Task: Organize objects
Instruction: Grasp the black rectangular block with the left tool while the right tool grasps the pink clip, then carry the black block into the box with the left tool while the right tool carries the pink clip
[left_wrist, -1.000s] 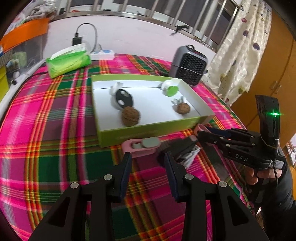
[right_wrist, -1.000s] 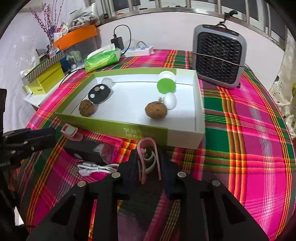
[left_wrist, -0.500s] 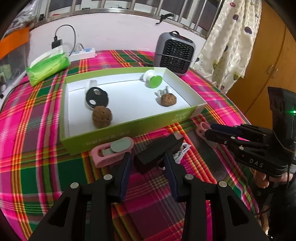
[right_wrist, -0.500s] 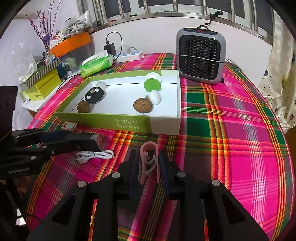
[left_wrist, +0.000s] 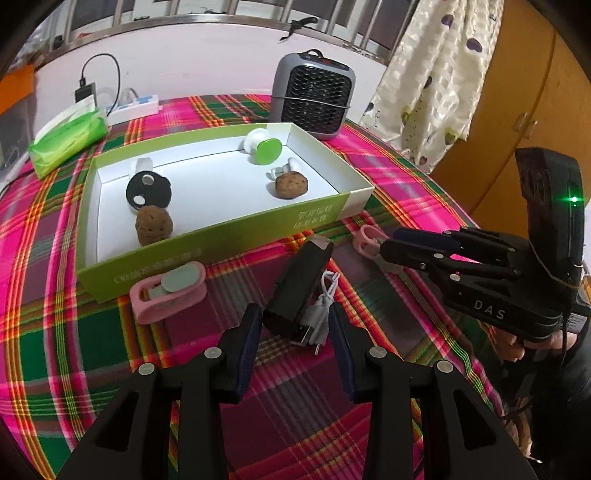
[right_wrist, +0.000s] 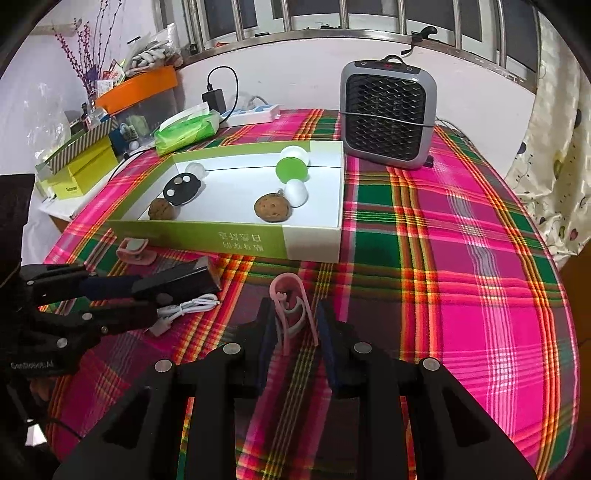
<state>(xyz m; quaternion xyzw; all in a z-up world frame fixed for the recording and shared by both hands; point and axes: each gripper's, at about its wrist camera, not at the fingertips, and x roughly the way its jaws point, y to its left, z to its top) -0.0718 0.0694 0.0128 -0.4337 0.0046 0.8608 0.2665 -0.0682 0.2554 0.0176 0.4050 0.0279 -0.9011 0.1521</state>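
A green-sided open box (left_wrist: 221, 242) (right_wrist: 207, 234) holds two walnuts (left_wrist: 153, 225) (right_wrist: 271, 208), a black disc (left_wrist: 147, 190) and a green-capped white piece (left_wrist: 264, 147). In front of it lie a black bar-shaped device (left_wrist: 299, 284) (right_wrist: 177, 282) with a white cable (left_wrist: 321, 306) (right_wrist: 188, 306), and a pink case (left_wrist: 168, 290) (right_wrist: 133, 251). My left gripper (left_wrist: 295, 325) (right_wrist: 147, 299) is open, its fingers on either side of the black device's near end. My right gripper (right_wrist: 293, 325) (left_wrist: 384, 247) is shut on a pink clip (right_wrist: 293, 310) (left_wrist: 369, 240), low over the cloth.
A plaid cloth (right_wrist: 461, 258) covers the table. A grey heater (left_wrist: 312, 96) (right_wrist: 386, 114) stands behind the box. A green tissue pack (left_wrist: 66, 138) (right_wrist: 186, 131), power strip (right_wrist: 255, 112) and yellow boxes (right_wrist: 81, 170) sit at the back left. A curtain (left_wrist: 436, 74) hangs at right.
My left gripper has drawn closer to the black device, so that its fingers now flank its near end. My right gripper pulled back from the box, still holding the pink clip.
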